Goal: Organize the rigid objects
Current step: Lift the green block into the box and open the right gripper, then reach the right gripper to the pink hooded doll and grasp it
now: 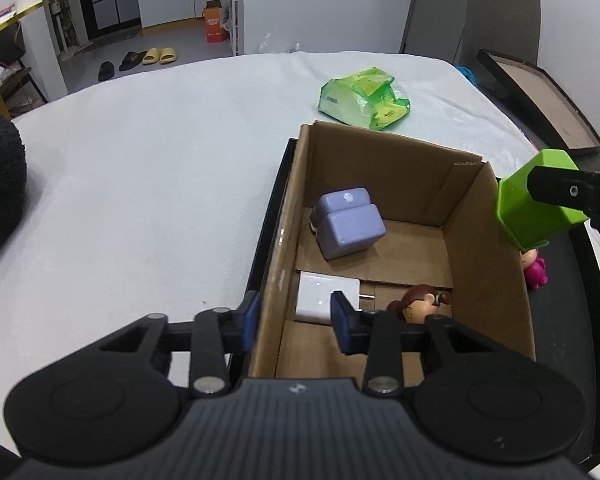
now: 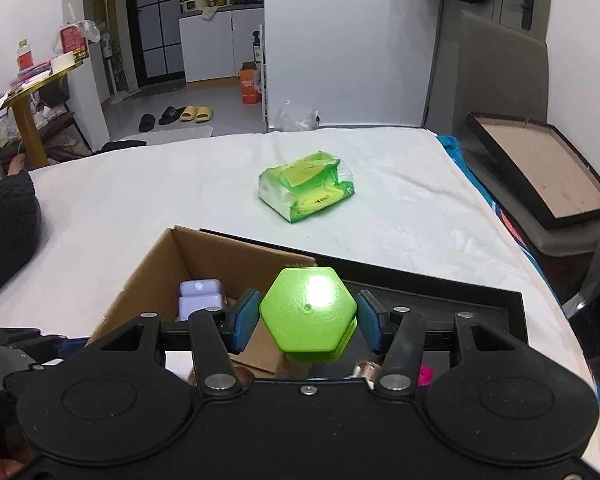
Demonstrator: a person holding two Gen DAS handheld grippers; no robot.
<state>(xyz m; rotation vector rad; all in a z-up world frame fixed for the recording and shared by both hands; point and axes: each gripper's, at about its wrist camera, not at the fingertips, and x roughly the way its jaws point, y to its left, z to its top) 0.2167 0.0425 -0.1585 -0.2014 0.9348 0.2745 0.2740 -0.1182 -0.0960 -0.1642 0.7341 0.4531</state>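
Note:
An open cardboard box [image 1: 384, 160] stands in a black tray [image 1: 568, 320] on the white-covered table. In the box lie a purple block [image 1: 348, 224], a white charger [image 1: 324, 296] and a brown-haired doll head [image 1: 420, 306]. My left gripper [image 1: 296, 320] straddles the box's left wall: one pad is outside against it, the other inside over the charger with a gap, so it is open. My right gripper [image 2: 307, 322] is shut on a green hexagonal container [image 2: 308, 312], held above the box's right wall. A pink figurine [image 1: 536, 270] stands in the tray beneath the green container [image 1: 528, 208].
A green plastic packet [image 1: 364, 98] lies on the cloth beyond the box. A dark fluffy item [image 1: 0, 184] sits at the left edge. A black-framed board [image 1: 540, 100] leans at the right past the table edge. White cloth stretches left of the box.

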